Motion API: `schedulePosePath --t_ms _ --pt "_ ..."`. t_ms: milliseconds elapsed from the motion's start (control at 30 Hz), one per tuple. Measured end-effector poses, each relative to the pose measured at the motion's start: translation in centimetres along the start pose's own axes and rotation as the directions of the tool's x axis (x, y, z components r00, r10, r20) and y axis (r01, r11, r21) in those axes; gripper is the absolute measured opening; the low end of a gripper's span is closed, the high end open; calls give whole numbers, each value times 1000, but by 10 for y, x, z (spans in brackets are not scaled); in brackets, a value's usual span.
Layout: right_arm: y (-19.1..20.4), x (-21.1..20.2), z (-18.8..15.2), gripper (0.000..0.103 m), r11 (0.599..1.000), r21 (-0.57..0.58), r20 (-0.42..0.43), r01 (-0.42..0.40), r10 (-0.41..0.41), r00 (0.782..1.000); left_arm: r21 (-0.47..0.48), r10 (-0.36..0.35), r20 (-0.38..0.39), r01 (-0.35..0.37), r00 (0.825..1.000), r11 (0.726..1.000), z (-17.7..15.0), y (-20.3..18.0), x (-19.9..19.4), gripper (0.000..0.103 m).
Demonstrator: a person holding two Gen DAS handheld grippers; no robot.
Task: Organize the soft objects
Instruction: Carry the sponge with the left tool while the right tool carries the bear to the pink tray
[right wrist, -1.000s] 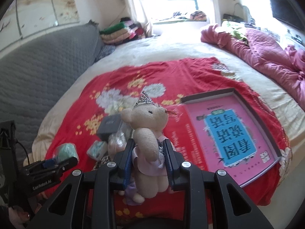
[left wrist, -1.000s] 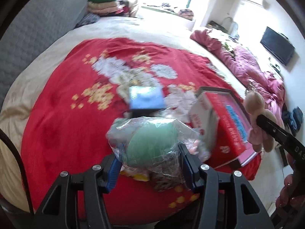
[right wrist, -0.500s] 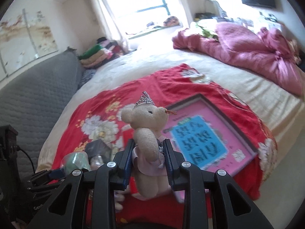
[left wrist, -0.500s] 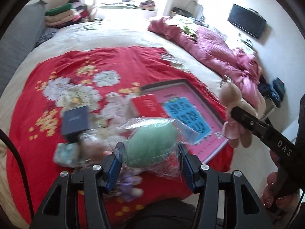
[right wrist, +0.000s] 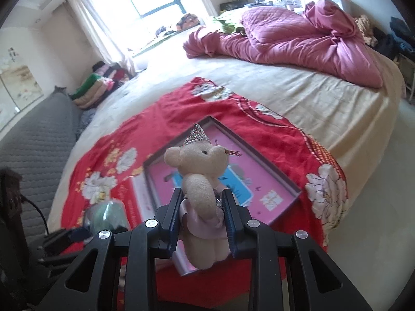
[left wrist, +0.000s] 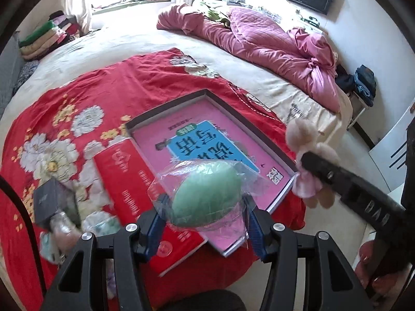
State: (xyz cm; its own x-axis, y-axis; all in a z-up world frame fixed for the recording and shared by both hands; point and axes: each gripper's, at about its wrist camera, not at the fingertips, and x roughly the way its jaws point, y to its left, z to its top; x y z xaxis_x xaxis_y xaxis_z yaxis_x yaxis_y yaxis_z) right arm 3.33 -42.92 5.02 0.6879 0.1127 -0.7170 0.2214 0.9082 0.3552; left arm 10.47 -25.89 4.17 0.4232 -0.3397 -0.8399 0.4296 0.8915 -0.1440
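Observation:
My left gripper (left wrist: pixel 205 207) is shut on a green soft toy in a clear plastic bag (left wrist: pixel 205 197), held in the air over the near end of a shallow box with a pink and blue book (left wrist: pixel 207 140) inside. My right gripper (right wrist: pixel 202 204) is shut on a beige teddy bear (right wrist: pixel 199 171) with a silver crown and a pink skirt, above the same box (right wrist: pixel 259 181). In the left wrist view the bear (left wrist: pixel 308 142) hangs right of the box, in the right gripper's black fingers (left wrist: pixel 337 176). The bagged green toy (right wrist: pixel 106 212) shows at lower left in the right wrist view.
A red floral cloth (left wrist: pixel 77 90) covers the near part of the bed. A red box lid (left wrist: pixel 129 176) leans beside the box; a small dark box (left wrist: pixel 52 202) and bagged soft items (left wrist: pixel 64 230) lie at the left. A pink quilt (left wrist: pixel 272 44) is bunched at the back right; folded clothes (left wrist: pixel 44 39) are stacked far left.
Both grippers have swept rightward across the bed with their toys still held and have rolled. The open box has come under them, and the pile of small items has slid to the left.

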Motion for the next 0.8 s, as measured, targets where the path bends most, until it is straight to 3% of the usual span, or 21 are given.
schedulePosePath --t_ms 367,800 --pt "-22 52 -8 30 998 -20 -34 65 -65 997 42 12 -124 -7 992 999 10 -17 67 56" --pt "-42 99 -5 31 994 -28 -73 109 -111 991 113 54 -208 -30 977 993 9 -28 108 56"
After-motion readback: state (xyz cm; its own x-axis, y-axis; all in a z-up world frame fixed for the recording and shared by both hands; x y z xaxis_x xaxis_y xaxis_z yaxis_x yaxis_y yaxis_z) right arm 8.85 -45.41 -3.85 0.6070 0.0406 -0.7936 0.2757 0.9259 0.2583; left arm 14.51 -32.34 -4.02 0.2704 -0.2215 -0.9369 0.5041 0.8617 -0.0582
